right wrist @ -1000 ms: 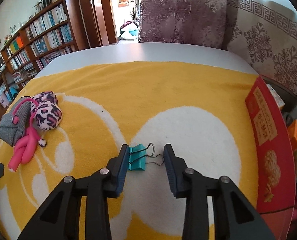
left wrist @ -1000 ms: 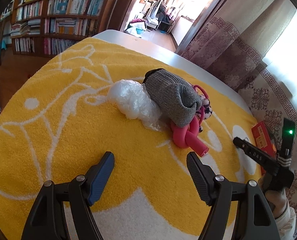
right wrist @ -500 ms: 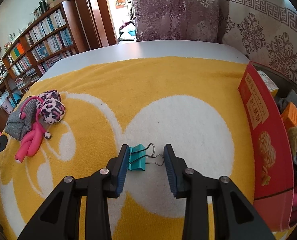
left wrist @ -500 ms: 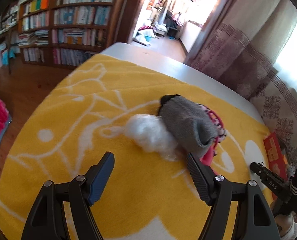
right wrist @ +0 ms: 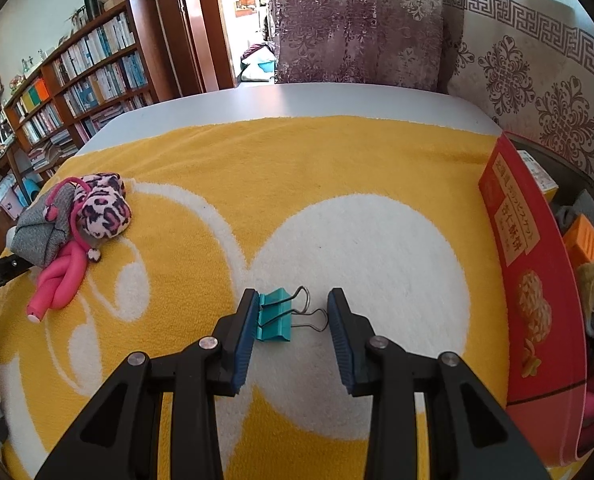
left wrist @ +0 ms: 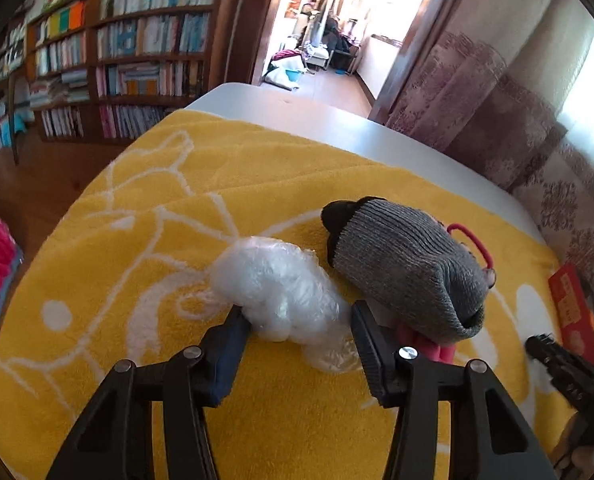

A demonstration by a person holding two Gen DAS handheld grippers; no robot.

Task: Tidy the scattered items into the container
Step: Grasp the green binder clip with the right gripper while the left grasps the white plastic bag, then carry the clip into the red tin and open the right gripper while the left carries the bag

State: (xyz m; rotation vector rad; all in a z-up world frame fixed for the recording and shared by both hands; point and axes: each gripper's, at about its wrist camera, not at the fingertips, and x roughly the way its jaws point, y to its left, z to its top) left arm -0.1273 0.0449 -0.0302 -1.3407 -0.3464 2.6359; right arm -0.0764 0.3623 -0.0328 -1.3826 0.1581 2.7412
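Observation:
My left gripper (left wrist: 299, 330) is open, its fingers on either side of a crumpled clear plastic bag (left wrist: 275, 286) on the yellow towel (left wrist: 137, 240). A grey knitted sock (left wrist: 409, 270) lies to its right over a pink toy (left wrist: 431, 346). My right gripper (right wrist: 291, 316) is open around a teal binder clip (right wrist: 275, 314), whose body touches the left finger. The leopard-print plush (right wrist: 103, 210) and the pink toy (right wrist: 59, 278) lie far left. The red container (right wrist: 537, 280) stands at the right edge with several items inside.
The towel covers a white table (right wrist: 337, 100). Bookshelves (left wrist: 117, 60) and an open doorway stand behind, patterned curtains (right wrist: 357, 20) at the back right. The right gripper (left wrist: 557, 364) shows at the lower right of the left wrist view.
My left gripper has moved forward onto the plastic bag and its fingers have narrowed around it. My right gripper has stayed around the binder clip.

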